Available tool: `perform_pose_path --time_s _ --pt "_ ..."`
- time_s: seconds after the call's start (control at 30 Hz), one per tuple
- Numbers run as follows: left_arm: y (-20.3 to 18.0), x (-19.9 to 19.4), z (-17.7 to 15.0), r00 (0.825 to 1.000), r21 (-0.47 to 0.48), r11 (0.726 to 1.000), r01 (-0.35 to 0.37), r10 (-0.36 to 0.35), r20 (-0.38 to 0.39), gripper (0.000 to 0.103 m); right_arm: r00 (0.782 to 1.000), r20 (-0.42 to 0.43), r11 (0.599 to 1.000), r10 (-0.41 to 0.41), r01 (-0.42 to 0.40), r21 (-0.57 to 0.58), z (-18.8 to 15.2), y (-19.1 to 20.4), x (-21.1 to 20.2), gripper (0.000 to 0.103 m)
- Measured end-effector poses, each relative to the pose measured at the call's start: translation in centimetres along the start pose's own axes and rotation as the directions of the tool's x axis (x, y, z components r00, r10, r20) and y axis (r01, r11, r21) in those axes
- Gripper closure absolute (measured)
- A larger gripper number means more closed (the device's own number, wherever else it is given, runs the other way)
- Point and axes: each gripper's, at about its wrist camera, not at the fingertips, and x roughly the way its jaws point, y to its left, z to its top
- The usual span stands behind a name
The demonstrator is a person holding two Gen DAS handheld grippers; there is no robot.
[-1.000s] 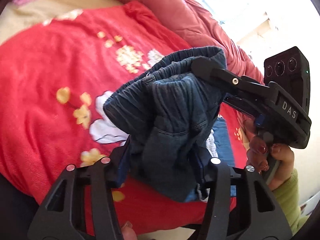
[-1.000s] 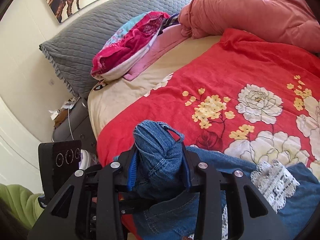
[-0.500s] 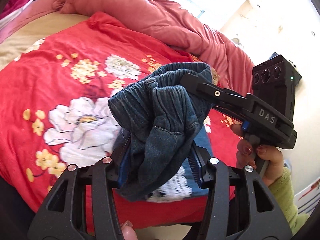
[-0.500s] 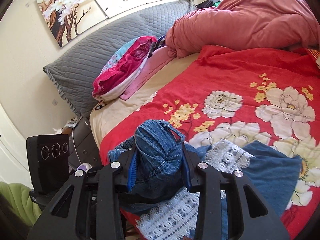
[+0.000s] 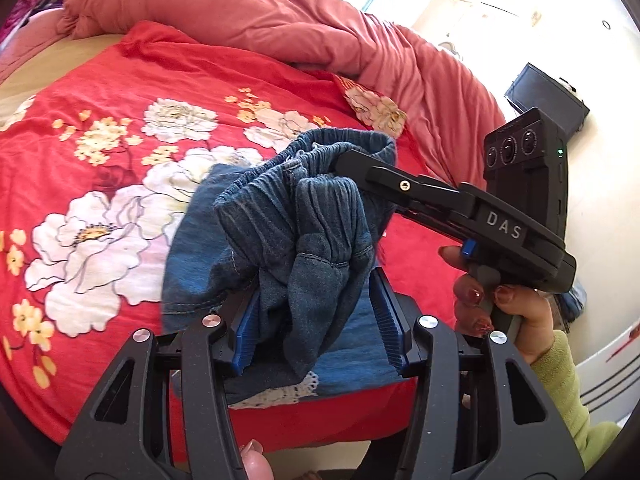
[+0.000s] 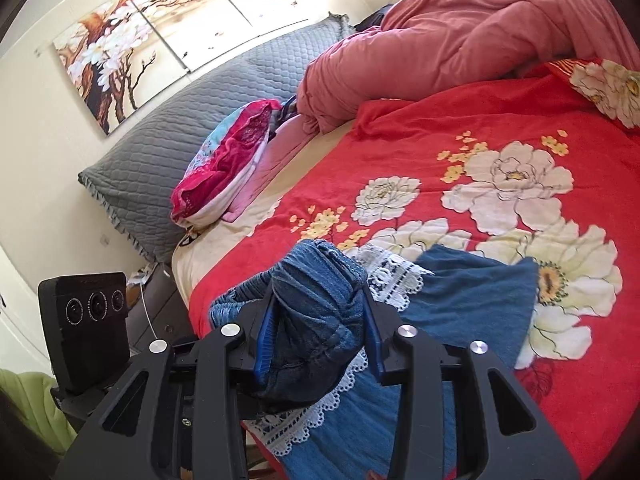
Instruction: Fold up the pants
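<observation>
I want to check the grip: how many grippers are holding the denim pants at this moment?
2. The left gripper clamps a bunched part of the denim pants; the right gripper clamps the gathered waistband beside it. No other gripper is visible.

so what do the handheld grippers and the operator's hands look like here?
Both are matte black plastic frames with silver screws and ribbed blue pads. The right gripper reads "DAS" in white on its side, carries a black camera block with three lenses and a green LED, and has a grey handle. The hand on it has glossy dark-red nails and a lime-green sleeve. The left gripper looks identical.
</observation>
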Motion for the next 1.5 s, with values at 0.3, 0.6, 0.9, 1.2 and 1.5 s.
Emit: perform_pose_path --time_s 0.3,0.6,0.9,1.2,1.5 --pt "-0.9 0.5 -1.5 0.982 0.035 0.985 0.166 -0.162 -0.092 0.036 0.996 0.047 0.988 -0.078 0.071 0.134 -1.4 -3.6 -1.8 0.052" --pt "1.4 -3.1 -0.9 0.997 0.026 0.997 0.078 -0.078 0.004 0.036 0.984 0.008 0.984 -0.177 0.176 0.036 -3.0 -1.2 -2.8 0.038" --pt "4.0 0.1 -1.3 0.966 0.081 0.965 -0.248 0.253 -0.049 0.036 0.929 -0.097 0.933 -0.357 0.350 -0.077 -6.7 0.0 -1.2 0.034" --pt "4.2 -0.5 -3.6 0.972 0.139 0.965 -0.221 0.230 -0.050 0.037 0.925 -0.091 0.928 -0.370 0.363 -0.081 -7.4 0.6 -2.8 0.030" --pt "0.5 -2.2 -2.8 0.991 0.267 0.955 -0.130 0.129 0.025 0.065 0.935 -0.081 0.926 -0.346 0.326 -0.190 -1.8 3.5 -1.2 0.030"
